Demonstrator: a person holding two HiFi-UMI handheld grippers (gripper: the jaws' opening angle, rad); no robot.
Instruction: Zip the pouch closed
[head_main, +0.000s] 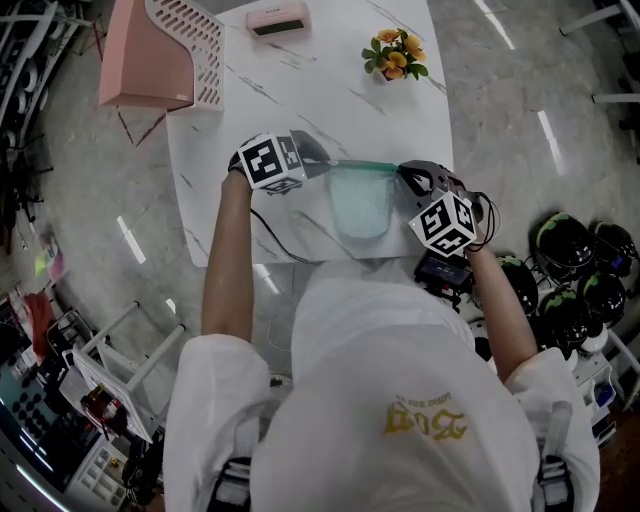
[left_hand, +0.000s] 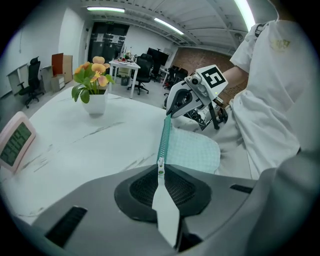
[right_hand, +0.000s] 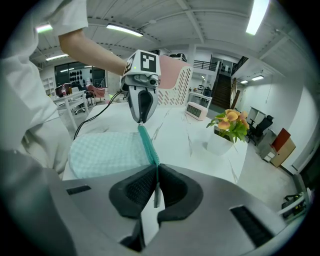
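A: Left gripper view: our left gripper (left_hand: 161, 187) is clamped on the pale zipper pull (left_hand: 166, 212); the right gripper (right_hand: 154, 189) pinches the opposite zipper end (right_hand: 155, 196).

B: The mint pouch (head_main: 360, 200) stretches between them, by the table's (head_main: 300, 90) near edge. The teeth (left_hand: 164, 135) look meshed, so we judge the pull nearly done: draw straight, keep tension.

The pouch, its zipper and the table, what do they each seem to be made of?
The pouch looks like soft woven fabric, matte, pale green with a fine check. Its zipper seems to be plastic teeth on teal tape, though it is too small to be sure. The table looks like smooth white marble or an imitation, judging by its grey veins.
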